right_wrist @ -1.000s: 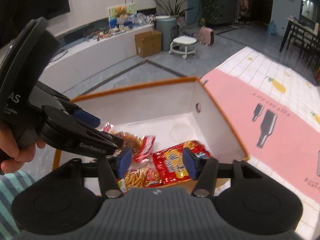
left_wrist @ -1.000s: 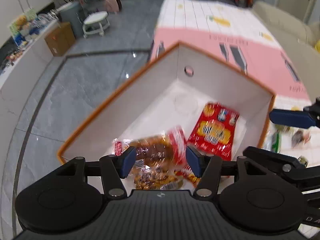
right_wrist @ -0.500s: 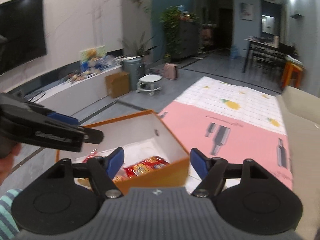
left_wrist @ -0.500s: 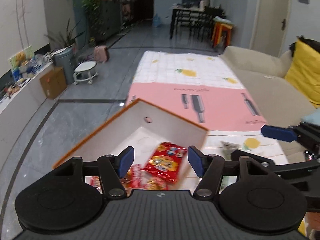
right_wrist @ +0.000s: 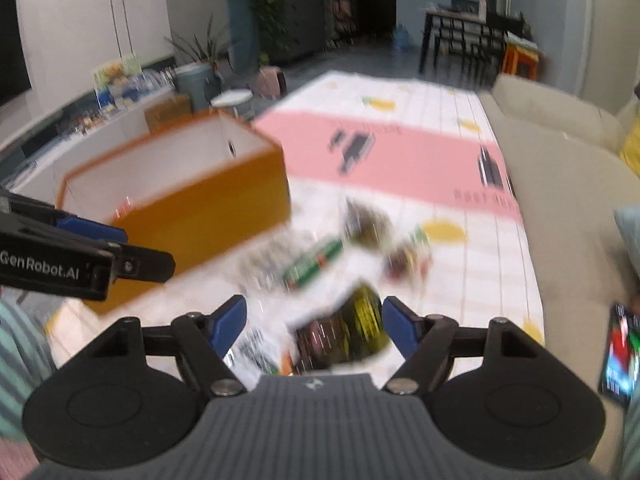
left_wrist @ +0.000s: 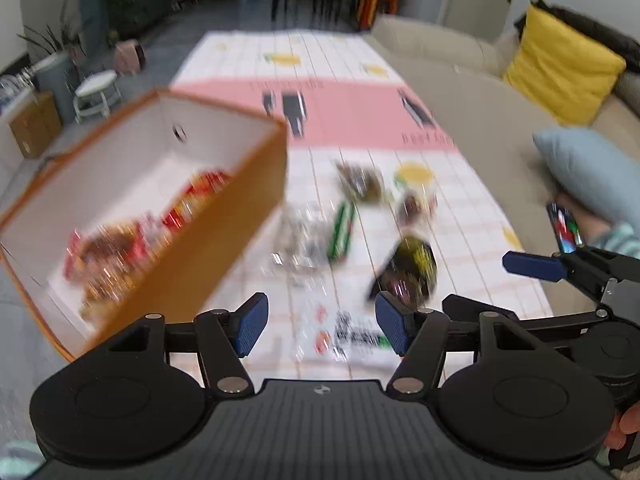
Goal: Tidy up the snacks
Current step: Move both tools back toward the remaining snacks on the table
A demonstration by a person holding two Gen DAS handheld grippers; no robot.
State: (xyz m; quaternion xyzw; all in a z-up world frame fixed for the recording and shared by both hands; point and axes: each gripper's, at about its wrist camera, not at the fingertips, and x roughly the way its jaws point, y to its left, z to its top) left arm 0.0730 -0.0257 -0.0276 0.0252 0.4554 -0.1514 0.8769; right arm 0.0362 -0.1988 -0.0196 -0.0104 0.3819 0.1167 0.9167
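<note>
An orange box [left_wrist: 224, 216] with a white inside stands at the left and holds red and brown snack packs [left_wrist: 132, 236]; it also shows in the right wrist view [right_wrist: 208, 208]. Several loose snacks lie on the mat to its right: a green pack [left_wrist: 342, 232], a dark yellow-printed bag [left_wrist: 412, 272] and clear packs [left_wrist: 304, 236]. My left gripper [left_wrist: 318, 322] is open and empty above the mat. My right gripper [right_wrist: 314, 326] is open and empty just above the dark bag [right_wrist: 348, 332]. Both views are blurred.
The snacks lie on a white and pink checked mat [left_wrist: 352, 104]. A beige sofa [left_wrist: 480, 120] with a yellow cushion [left_wrist: 560, 68] and a blue pillow [left_wrist: 588, 176] runs along the right. A phone [right_wrist: 618, 352] lies at the right.
Both grippers have swung right, from over the box to over the loose snacks on the mat. The box now sits at the left of both views. Both stay open.
</note>
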